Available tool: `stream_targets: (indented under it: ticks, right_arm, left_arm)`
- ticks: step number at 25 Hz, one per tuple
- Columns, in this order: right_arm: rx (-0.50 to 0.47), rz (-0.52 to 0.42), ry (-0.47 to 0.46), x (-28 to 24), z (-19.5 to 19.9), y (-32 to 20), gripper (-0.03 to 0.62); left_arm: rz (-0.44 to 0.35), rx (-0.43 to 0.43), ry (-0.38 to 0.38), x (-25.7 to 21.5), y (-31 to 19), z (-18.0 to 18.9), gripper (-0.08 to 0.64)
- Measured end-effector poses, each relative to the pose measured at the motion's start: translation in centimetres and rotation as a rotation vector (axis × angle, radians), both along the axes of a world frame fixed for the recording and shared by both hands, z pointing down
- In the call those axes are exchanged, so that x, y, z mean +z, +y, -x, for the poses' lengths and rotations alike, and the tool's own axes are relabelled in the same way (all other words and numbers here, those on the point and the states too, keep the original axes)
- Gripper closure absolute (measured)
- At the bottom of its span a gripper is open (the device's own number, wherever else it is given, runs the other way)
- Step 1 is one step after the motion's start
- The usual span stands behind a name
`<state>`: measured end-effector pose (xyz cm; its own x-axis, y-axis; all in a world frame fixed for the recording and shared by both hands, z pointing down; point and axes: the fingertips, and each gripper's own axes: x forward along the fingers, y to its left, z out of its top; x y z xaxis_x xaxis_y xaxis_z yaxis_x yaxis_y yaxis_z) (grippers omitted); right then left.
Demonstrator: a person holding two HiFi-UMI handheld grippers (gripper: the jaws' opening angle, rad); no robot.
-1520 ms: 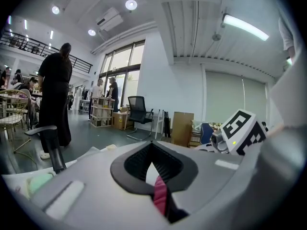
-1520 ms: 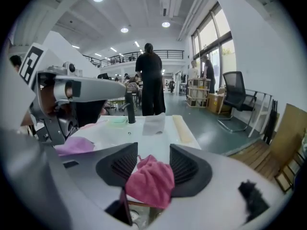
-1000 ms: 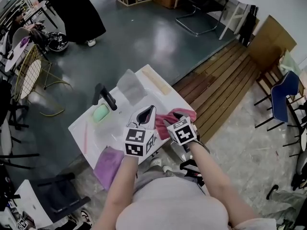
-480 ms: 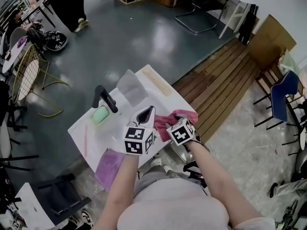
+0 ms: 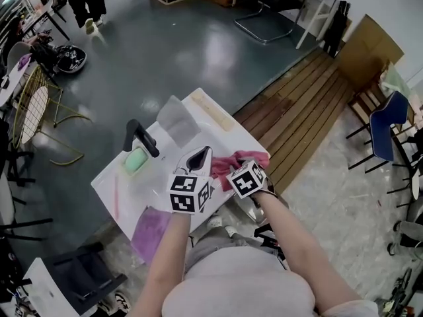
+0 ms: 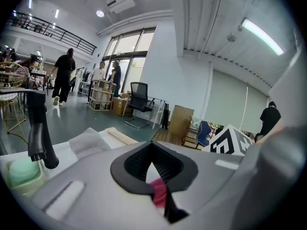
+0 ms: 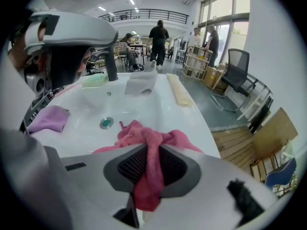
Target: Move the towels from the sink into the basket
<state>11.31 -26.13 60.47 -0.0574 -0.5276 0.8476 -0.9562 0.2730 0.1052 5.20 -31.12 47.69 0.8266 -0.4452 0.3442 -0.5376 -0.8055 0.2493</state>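
Right tool [image 7: 149, 176], jaws just closing, clamped on pink towel [image 7: 144, 138] at right near rim of sink [image 7: 91, 107]; left tool [image 6: 160, 195] pinching same towel's edge. Purple towel [image 7: 48, 119] lying at near left corner.

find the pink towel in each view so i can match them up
head view: pink towel mid-frame, at the sink's right side.
left gripper view: a pink sliver low in the gap between the left gripper's jaws.
right gripper view: bottom centre, between the right gripper's jaws, which have just been closing on it.
shared landmark: the black tap.
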Motion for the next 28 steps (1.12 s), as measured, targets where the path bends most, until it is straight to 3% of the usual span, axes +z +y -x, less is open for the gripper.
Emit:
stream_targets:
  ticks: [12, 24, 28]
  right_arm:
    - [0.033, 0.005, 0.001, -0.5, -0.2, 0.2, 0.522]
    - [0.083, -0.105, -0.071, -4.2, -0.3, 1.2, 0.522]
    - [0.111, -0.144, -0.137, -5.9, 0.0, 2.2, 0.522]
  left_arm:
    - [0.014, 0.031, -0.001, 0.2, 0.5, 0.0, 0.557]
    - [0.010, 0.038, -0.007, 0.0, 2.1, -0.1, 0.557]
    - [0.001, 0.037, -0.003, -0.7, 3.2, -0.4, 0.557]
